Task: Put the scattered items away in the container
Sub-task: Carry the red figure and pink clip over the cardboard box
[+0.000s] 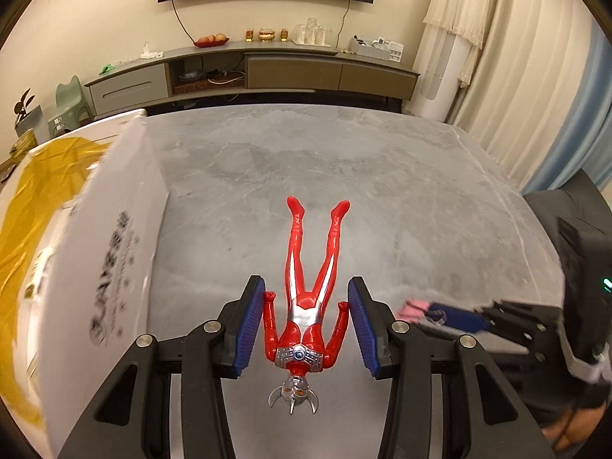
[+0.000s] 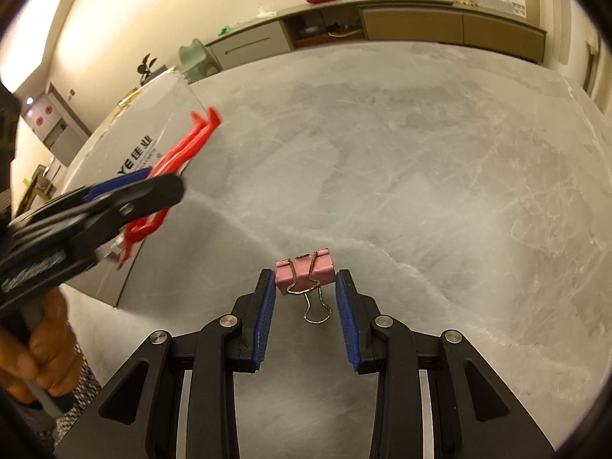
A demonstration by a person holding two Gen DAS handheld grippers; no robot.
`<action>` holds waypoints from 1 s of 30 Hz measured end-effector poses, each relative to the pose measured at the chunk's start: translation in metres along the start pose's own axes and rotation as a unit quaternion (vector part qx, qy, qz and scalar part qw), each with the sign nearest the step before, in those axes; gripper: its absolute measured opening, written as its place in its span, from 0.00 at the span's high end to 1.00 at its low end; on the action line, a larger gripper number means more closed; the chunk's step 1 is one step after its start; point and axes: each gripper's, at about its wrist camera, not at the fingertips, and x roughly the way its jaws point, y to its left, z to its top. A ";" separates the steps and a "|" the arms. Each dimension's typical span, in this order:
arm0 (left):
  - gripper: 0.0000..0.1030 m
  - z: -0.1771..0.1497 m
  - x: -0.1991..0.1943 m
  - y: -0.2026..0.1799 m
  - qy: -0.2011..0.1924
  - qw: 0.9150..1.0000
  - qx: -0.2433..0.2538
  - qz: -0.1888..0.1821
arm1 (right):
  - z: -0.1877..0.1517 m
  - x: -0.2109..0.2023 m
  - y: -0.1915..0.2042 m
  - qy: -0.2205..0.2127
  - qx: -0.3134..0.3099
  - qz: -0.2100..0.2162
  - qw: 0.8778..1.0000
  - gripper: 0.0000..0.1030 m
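Red-and-silver toy figure (image 1: 306, 306) hangs head toward the camera between the blue pads of the left gripper (image 1: 306, 325). The pads sit at its arms; the hold looks light, contact not fully clear. In the right wrist view the figure (image 2: 183, 153) is off the worktop (image 2: 401, 153), in front of the white cardboard box (image 2: 126, 160). Pink binder clip (image 2: 305, 269) sits at the tips of the right gripper (image 2: 306, 298), pads beside its two ends; whether they press on it I cannot tell. The box (image 1: 95, 248) stands at the worktop's left, yellow lining inside. A hand (image 2: 42, 352) grips the left handle.
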 end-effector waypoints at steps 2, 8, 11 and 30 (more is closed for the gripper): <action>0.55 -0.006 -0.015 0.001 -0.007 1.000 -0.001 -0.003 | -0.002 -0.001 0.005 -0.003 -0.006 0.000 1.000 0.67; 0.55 -0.028 -0.060 0.005 -0.028 0.999 -0.003 -0.022 | -0.011 -0.015 0.025 -0.018 -0.017 0.005 1.000 0.67; 0.55 -0.037 -0.084 0.010 -0.043 0.998 -0.008 -0.034 | -0.017 -0.026 0.038 -0.028 -0.010 0.025 0.999 0.67; 0.55 -0.070 -0.167 0.088 -0.106 0.989 -0.081 -0.068 | -0.024 -0.063 0.138 -0.049 -0.045 0.078 0.995 0.67</action>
